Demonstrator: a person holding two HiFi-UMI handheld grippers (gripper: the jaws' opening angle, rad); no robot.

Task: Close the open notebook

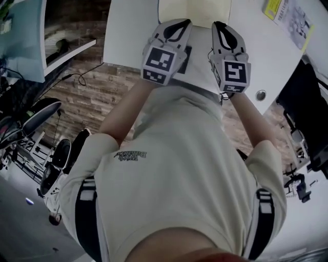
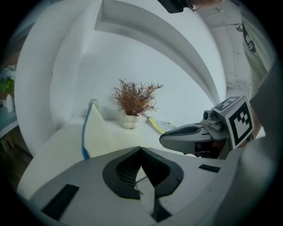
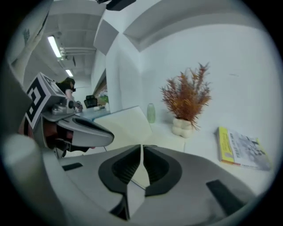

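The notebook (image 1: 193,11) lies open on the white table (image 1: 128,30), cream pages up, just beyond both grippers. In the left gripper view its left half (image 2: 93,132) stands lifted, with a blue cover edge. The right gripper view shows that raised leaf (image 3: 126,126) beside the flat right page (image 3: 170,142). My left gripper (image 1: 179,23) (image 2: 140,150) has its tips touching, and I see nothing clearly between them. My right gripper (image 1: 221,25) (image 3: 141,152) shows only a thin slit between its jaws. Both hover side by side at the notebook's near edge.
A dried plant in a white pot (image 2: 132,103) (image 3: 188,101) stands behind the notebook against the wall. A yellow-edged booklet (image 3: 241,150) (image 1: 287,15) lies at the right. A small green bottle (image 3: 151,113) stands farther back. The person's torso fills the lower head view.
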